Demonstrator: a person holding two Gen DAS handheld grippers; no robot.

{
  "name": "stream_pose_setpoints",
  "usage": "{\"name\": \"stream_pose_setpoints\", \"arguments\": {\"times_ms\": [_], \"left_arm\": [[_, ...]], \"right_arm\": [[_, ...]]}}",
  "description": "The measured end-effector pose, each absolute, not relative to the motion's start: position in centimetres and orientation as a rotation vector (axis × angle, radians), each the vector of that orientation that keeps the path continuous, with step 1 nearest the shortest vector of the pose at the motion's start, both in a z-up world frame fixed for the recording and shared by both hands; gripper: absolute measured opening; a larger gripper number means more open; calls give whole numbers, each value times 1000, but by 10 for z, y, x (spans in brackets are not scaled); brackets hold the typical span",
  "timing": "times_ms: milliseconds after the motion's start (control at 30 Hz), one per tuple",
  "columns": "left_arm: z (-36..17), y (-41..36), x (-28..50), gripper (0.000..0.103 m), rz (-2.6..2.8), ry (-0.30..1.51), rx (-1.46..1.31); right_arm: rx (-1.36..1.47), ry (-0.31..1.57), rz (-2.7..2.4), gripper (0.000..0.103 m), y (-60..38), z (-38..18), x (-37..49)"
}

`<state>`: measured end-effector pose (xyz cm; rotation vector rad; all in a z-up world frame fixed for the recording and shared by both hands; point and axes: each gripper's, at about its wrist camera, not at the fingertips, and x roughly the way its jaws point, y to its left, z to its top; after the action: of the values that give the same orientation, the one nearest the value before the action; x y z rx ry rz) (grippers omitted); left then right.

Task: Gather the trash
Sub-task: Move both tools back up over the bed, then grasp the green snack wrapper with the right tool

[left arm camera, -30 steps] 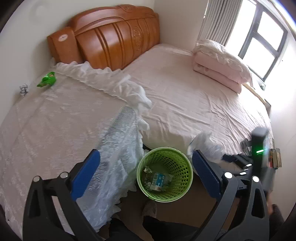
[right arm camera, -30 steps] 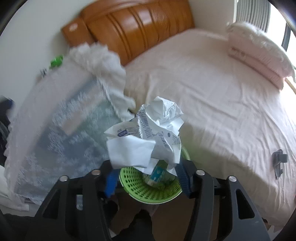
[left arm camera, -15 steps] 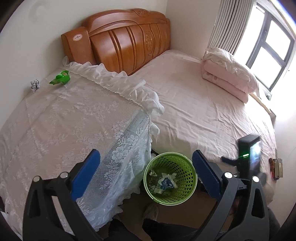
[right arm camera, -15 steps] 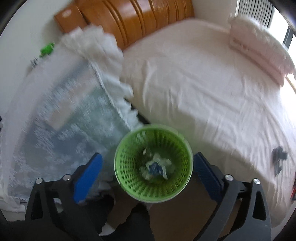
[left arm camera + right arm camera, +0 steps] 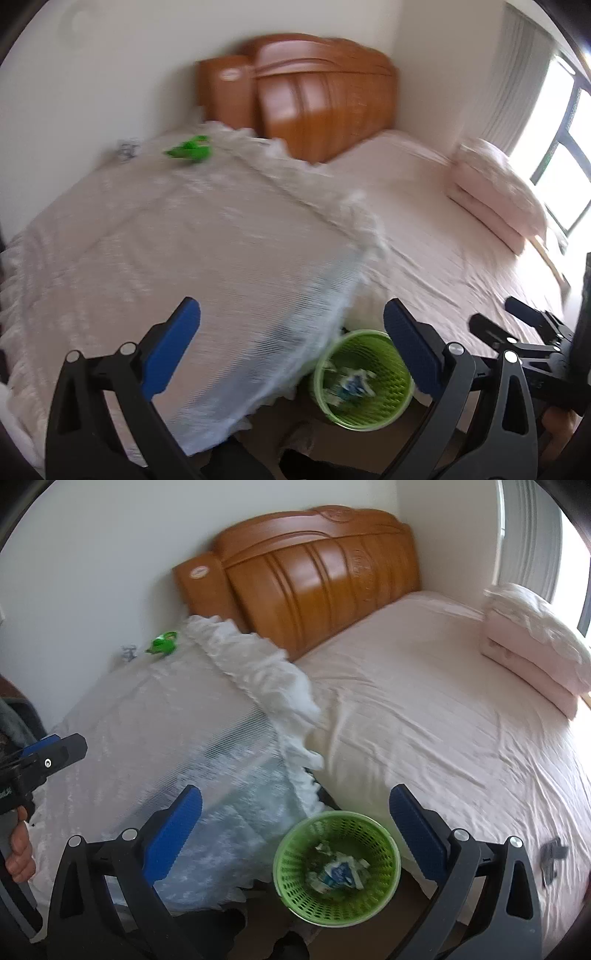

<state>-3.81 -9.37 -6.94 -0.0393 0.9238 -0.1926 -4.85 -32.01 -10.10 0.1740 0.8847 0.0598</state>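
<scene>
A green mesh bin (image 5: 337, 867) stands on the floor between the lace-covered table and the bed, with crumpled paper (image 5: 338, 871) inside; it also shows in the left wrist view (image 5: 364, 380). A green wrapper (image 5: 162, 642) and a small crumpled foil piece (image 5: 128, 652) lie at the table's far edge by the wall; both also show in the left wrist view, wrapper (image 5: 190, 150), foil (image 5: 127, 149). My right gripper (image 5: 295, 834) is open and empty above the bin. My left gripper (image 5: 291, 350) is open and empty over the table's near corner.
A white lace cloth covers the table (image 5: 155, 716). The bed (image 5: 424, 709) with a wooden headboard (image 5: 306, 576) and folded pink bedding (image 5: 532, 650) fills the right. A small dark object (image 5: 552, 853) lies on the bed's near edge.
The right gripper opened and the crumpled paper fell into the bin. Both grippers have since tilted up and swung left toward the table; the left view is blurred from motion.
</scene>
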Motion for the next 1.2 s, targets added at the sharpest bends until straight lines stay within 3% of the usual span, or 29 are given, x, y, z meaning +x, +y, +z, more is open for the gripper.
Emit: {"name": "stream_pose_setpoints", "arguments": {"times_ms": [333,667,867,1200], "left_arm": [[-66,35,25,95,18,902,-126],[-78,156,122,95,100,901,-163],[-100,196,156,95,133,926,-172],[-110,218,185,95,137,931,-228]], "right_arm": [[114,881,204,101,-216,-85,48],[-41,836,341,101,-70,-98,223],[-213,825,362,101,-13,-132,311],[-552,801,495,101,27,-159,358]]}}
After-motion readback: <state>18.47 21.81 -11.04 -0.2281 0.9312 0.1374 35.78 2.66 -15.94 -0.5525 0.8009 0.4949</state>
